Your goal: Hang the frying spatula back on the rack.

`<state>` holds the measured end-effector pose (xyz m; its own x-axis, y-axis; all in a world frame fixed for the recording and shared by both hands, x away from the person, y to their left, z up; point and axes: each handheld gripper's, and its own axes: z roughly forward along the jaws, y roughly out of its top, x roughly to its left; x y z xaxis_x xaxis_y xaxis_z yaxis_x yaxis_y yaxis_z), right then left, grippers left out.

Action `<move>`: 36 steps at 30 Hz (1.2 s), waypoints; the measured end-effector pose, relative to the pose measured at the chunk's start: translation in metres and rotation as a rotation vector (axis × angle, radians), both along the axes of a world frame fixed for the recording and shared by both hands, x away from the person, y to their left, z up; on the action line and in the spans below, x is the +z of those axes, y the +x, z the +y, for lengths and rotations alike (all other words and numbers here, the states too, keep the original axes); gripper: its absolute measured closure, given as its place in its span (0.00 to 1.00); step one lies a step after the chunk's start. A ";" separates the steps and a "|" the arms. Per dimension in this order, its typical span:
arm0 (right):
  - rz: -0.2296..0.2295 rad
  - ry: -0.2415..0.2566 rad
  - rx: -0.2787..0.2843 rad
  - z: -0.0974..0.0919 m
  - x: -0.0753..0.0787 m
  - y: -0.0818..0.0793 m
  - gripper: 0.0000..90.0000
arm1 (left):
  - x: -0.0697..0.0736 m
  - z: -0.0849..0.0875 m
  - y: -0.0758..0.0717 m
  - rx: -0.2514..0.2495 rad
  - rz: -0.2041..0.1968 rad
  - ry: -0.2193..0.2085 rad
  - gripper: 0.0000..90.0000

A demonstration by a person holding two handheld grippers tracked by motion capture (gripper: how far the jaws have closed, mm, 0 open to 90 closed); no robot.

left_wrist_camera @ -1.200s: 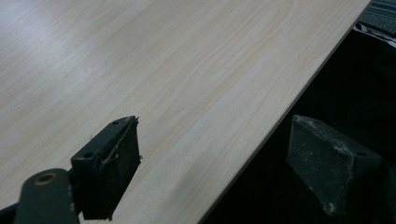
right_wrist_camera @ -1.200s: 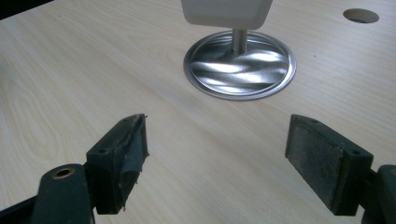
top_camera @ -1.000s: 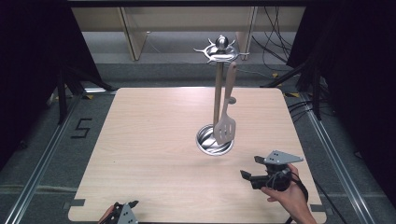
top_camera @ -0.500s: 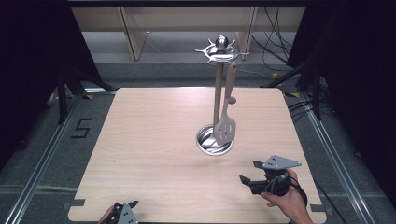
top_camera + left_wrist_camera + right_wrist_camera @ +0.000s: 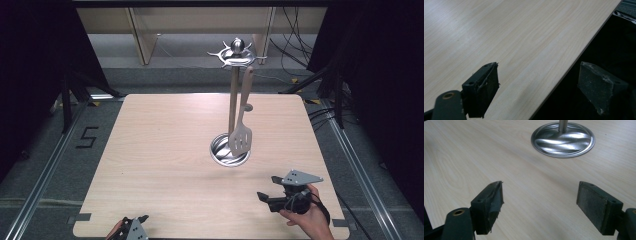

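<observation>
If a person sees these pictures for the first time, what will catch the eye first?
First, the tall metal stand right of the table's centre, with a slotted spatula hanging from its top hooks down to its round base. Next, the right gripper near the front right corner, jaws open and empty, pointing left.

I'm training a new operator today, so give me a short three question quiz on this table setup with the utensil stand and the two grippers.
1. True or false: the slotted spatula lies flat on the table.
2. Which gripper is nearer the utensil stand? A) left gripper B) right gripper
3. Fill in: the jaws of both grippers stand ____.

Key:
1. False; it hangs from the stand's top, its blade down by the round base.
2. B; the base lies just ahead of it in the right gripper view, while the left one sits at the table's near edge.
3. Open, with nothing between them.
</observation>
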<state>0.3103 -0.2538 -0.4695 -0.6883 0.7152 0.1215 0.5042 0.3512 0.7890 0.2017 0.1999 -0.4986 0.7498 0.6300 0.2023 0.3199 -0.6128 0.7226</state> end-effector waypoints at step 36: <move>0.005 -0.089 0.020 -0.007 -0.014 -0.026 0.26 | -0.002 -0.002 -0.001 -0.019 0.010 0.025 0.18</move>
